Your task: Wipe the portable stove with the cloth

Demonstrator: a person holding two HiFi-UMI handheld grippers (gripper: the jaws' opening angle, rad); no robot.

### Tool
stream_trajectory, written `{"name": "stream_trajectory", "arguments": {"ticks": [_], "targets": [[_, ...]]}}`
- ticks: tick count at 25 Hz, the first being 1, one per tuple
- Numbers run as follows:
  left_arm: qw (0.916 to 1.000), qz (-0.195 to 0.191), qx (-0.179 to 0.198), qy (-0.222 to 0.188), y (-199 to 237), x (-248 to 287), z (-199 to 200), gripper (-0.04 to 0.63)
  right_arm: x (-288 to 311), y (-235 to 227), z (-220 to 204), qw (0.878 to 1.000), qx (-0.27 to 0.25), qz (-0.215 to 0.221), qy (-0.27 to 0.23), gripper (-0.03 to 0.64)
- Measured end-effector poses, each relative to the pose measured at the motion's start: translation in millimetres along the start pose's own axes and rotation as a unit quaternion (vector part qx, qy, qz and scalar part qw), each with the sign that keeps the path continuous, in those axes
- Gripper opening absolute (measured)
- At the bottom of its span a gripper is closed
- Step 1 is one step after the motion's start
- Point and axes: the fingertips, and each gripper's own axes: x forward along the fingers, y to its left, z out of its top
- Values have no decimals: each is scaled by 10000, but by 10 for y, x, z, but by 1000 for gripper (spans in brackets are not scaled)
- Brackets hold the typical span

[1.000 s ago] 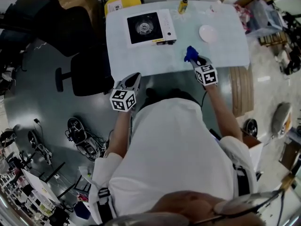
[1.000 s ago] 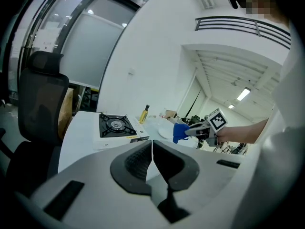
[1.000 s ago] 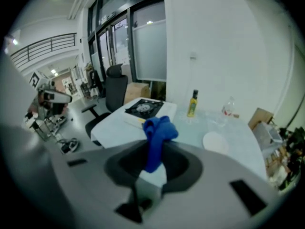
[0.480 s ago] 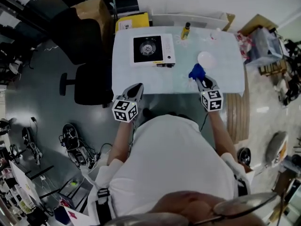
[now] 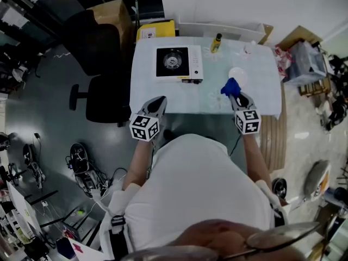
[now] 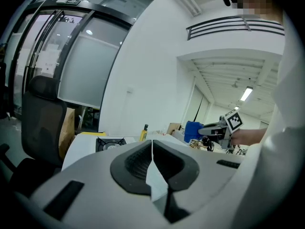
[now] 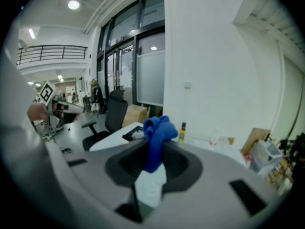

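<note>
Left gripper (image 5: 157, 101): its jaws are pressed together with nothing between them, as the left gripper view shows (image 6: 152, 148); it is held over the near left edge of the counter (image 5: 209, 98).
Right gripper (image 5: 235, 95): its jaws are clamped on the cloth (image 5: 230, 86); it is held over the near right part of the counter.
Cloth: blue and bunched; it stands up from between the right jaws and spills over their tips (image 7: 156, 136).
Stove (image 5: 179, 63): black top in a white body, flat on the far left part of the counter. It lies ahead of the left jaws and ahead and to the left of the right jaws, well apart from both and from the cloth.
Bottle (image 5: 216, 42): small and yellow with a dark cap, upright near the far edge, just right of the stove, ahead of the right jaws.
Plate (image 5: 237, 74): white and round, just beyond the cloth at the tips of the right jaws.
Chair (image 5: 102, 95): black, on the floor to the left of the left jaws, beside the counter.
</note>
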Motion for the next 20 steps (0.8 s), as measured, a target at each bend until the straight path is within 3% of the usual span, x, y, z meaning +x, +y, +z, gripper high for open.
{"name": "stream_trajectory", "arguments": {"ticks": [20], "targets": [[9999,5,-98,-68,266,-14,46,38,174,158,93,9998,144,-81,-83,97]]}}
